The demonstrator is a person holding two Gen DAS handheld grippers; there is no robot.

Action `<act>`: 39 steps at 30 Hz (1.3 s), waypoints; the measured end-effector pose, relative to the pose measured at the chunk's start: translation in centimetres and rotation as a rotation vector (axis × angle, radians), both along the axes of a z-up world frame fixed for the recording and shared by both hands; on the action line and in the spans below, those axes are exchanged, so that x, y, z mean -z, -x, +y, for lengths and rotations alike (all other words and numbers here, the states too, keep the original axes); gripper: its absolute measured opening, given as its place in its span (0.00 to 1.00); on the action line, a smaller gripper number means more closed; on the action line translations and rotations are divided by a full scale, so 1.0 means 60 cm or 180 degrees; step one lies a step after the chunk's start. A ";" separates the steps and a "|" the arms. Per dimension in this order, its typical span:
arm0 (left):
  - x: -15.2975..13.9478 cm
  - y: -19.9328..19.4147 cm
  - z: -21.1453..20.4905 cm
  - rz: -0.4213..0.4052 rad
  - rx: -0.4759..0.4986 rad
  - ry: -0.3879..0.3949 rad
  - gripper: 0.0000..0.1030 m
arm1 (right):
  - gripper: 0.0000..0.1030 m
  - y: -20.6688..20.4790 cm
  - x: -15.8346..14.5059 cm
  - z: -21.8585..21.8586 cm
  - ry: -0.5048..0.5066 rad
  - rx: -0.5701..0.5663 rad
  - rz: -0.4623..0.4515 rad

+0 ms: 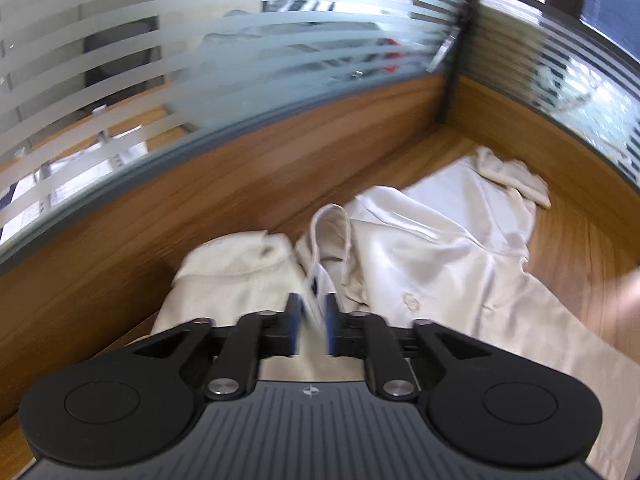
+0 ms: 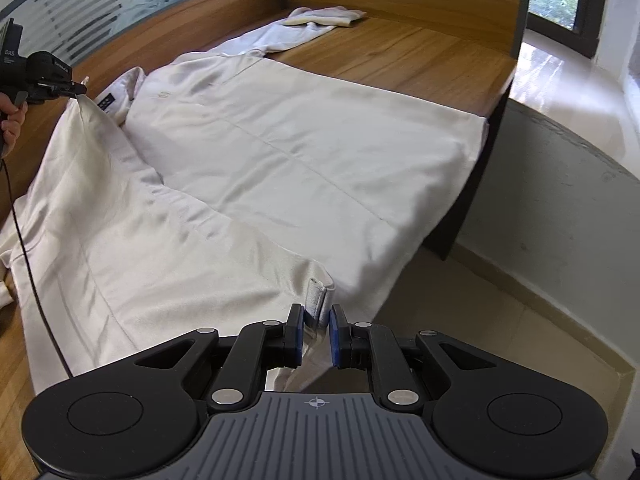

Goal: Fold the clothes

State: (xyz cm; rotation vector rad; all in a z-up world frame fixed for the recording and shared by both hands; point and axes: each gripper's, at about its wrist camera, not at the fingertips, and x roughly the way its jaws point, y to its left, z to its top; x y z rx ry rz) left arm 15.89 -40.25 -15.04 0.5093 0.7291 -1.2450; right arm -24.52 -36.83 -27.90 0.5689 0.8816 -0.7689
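A white long-sleeved shirt (image 2: 280, 140) lies spread on the wooden table (image 2: 400, 52), collar (image 2: 132, 80) at the far left, one sleeve (image 2: 320, 16) bunched at the back. My right gripper (image 2: 315, 320) is shut on a folded bit of the hem (image 2: 316, 300) at the table's near edge. My left gripper (image 2: 82, 90) is by the collar, where the shoulder fabric rises in a peak to its tips. In the left wrist view the left gripper (image 1: 313, 312) shows a gap between its blue pads, with collar cloth (image 1: 332, 220) loosely between them.
A wooden wall with striped glass (image 1: 200, 60) bounds the table at the back and side. The shirt's hem hangs over the table's right edge (image 2: 492, 120), above the tiled floor (image 2: 540, 240). A black cable (image 2: 24, 240) trails over the shirt's left side. A person's hand (image 2: 12, 120) holds the left gripper.
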 end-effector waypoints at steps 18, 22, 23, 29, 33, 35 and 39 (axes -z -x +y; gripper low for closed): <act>-0.053 0.003 0.238 -0.0204 0.0173 -0.0189 0.67 | 0.19 0.043 -0.049 0.071 -0.0012 -0.0374 -0.0121; -0.046 0.037 0.300 -0.0300 0.0215 -0.0222 0.67 | 0.19 0.057 -0.058 0.061 -0.0033 -0.0450 -0.0120; -0.044 0.047 0.316 -0.0307 0.0206 -0.0221 0.67 | 0.19 0.061 -0.060 0.054 -0.0030 -0.0474 -0.0120; -0.038 0.105 0.406 -0.0165 -0.0065 -0.0133 0.67 | 0.19 0.078 -0.065 -0.009 -0.0005 -0.0713 -0.0138; -0.033 0.146 0.472 0.0074 -0.0371 -0.0064 0.67 | 0.19 0.086 -0.066 -0.066 -0.0012 -0.0979 -0.0108; -0.027 0.170 0.504 0.0156 -0.0519 -0.0109 0.67 | 0.19 0.088 -0.066 -0.095 -0.0013 -0.1120 -0.0093; -0.013 0.230 0.567 0.0235 -0.0819 -0.0175 0.67 | 0.19 0.091 -0.065 -0.159 0.0028 -0.1413 -0.0050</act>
